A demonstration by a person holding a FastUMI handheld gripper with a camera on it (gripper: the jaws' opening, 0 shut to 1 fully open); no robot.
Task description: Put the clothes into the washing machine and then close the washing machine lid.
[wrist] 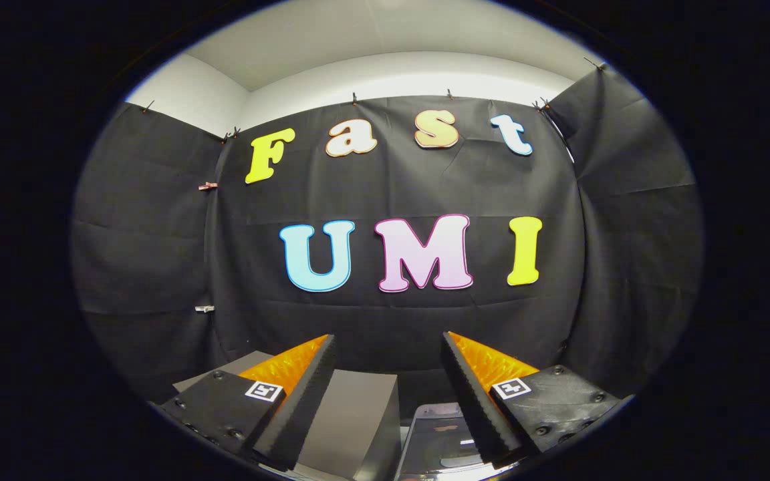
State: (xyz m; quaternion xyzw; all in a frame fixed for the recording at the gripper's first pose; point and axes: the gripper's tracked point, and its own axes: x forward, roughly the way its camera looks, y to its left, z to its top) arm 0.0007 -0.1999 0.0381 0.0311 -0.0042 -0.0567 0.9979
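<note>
The washing machine [442, 434] is sitting low beneath the jaws in the gripper view, its pale top peeking between them beside a grey box [351, 417]; I'm holding the gripper [388, 347] with its jaws spread wide, gripping nothing, pointing level at the booth wall.

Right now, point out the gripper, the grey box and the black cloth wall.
gripper [388, 347]: gripper view, the open gap midway between its fingertips, nothing held.
grey box [351, 417]: gripper view, its flat front face, low between the fingers.
black cloth wall [392, 187]: gripper view, bare cloth beyond the fingers.
</note>
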